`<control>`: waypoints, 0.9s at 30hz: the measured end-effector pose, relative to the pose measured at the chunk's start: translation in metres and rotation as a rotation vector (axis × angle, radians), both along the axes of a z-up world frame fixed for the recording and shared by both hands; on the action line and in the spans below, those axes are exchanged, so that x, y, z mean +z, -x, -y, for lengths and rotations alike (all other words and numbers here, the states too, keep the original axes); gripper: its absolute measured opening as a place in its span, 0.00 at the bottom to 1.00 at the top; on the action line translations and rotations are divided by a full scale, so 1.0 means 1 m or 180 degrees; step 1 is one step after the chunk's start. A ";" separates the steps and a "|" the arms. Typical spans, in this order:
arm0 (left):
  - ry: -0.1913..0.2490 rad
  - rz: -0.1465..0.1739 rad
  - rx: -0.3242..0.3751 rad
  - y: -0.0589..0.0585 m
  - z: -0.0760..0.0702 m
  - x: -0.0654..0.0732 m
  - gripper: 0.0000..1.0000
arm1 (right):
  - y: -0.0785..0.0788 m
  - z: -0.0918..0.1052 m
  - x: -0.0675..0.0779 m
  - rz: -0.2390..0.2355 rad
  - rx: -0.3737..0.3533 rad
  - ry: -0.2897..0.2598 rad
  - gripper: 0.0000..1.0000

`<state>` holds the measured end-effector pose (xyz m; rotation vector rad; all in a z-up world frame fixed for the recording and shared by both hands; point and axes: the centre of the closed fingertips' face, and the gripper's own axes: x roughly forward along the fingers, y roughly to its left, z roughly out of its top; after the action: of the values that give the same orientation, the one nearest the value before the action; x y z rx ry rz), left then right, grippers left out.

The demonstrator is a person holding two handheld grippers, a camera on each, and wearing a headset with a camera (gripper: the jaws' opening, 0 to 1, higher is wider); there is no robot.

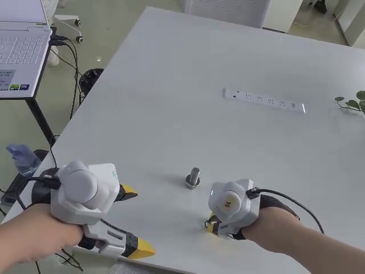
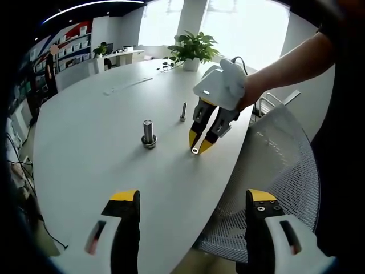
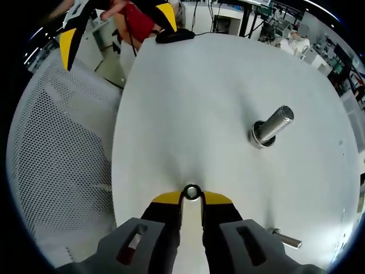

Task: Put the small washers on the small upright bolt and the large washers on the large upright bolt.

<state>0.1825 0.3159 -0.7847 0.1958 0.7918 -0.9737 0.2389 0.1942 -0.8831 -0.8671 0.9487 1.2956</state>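
One washer [image 3: 191, 191], judged light, rigid and slippery, clamped by its rim in right tool [image 2: 201, 145]; left tool [image 2: 193, 197] spread apart, empty.

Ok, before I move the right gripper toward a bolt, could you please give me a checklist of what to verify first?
1. Grip: the right gripper is shut on a washer: ok.
2. Size of that washer, small or large: cannot tell.
3. Target: the large bolt stands upright on the table: ok.
4. Other target: the small bolt stands upright, beyond the large bolt in the left gripper view: ok.
5. Other hand: the left gripper is open, holds nothing and is apart from both bolts: ok.
6. Path: bare table between the washer and the bolts: ok.
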 end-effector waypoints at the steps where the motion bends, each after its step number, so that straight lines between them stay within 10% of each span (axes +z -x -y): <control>1: -0.0003 0.0000 -0.0007 0.000 0.000 0.000 0.75 | 0.000 0.000 0.000 -0.0015 -0.0022 -0.0013 0.14; 27: 0.0015 0.0033 -0.0047 -0.006 0.008 0.002 0.75 | -0.005 0.027 0.027 -0.0236 -0.0251 0.0067 0.13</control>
<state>0.1889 0.3078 -0.7824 0.2027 0.7796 -0.9878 0.2438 0.1669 -0.8565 -0.7946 1.0468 1.2590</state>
